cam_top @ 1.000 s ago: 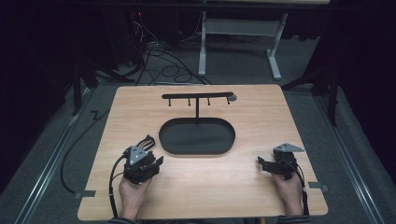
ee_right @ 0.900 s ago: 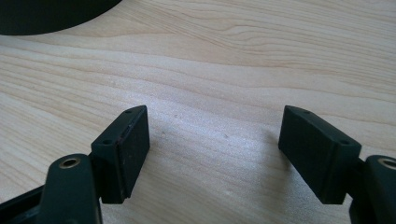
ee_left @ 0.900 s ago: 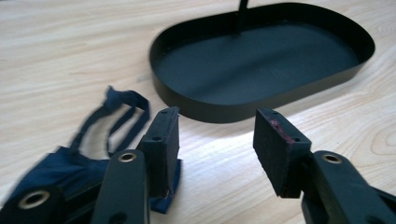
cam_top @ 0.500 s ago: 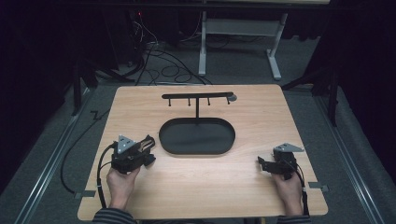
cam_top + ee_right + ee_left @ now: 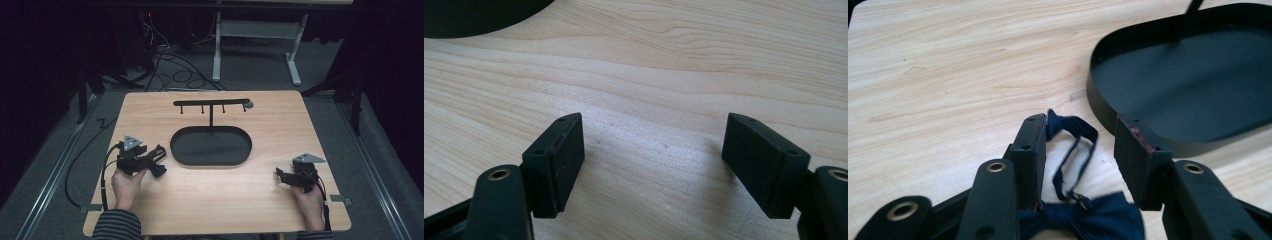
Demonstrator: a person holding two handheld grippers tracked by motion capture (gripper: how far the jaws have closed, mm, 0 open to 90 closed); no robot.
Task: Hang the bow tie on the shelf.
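While the left gripper (image 5: 1079,165), jaws just narrowing but not pinching, straddles a navy bow tie (image 5: 1083,220) cut off at the frame's bottom beside the black tray (image 5: 1198,75), the right gripper (image 5: 651,165) rests spread wide, empty.

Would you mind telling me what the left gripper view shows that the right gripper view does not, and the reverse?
Left gripper view alone: a navy bow tie with its strap looped up between the left gripper's jaws, which have just been closing, and the stand's thin post rising from the tray. Right gripper view alone: the right gripper, open over bare wood. Both share the light wooden table and the black oval tray.
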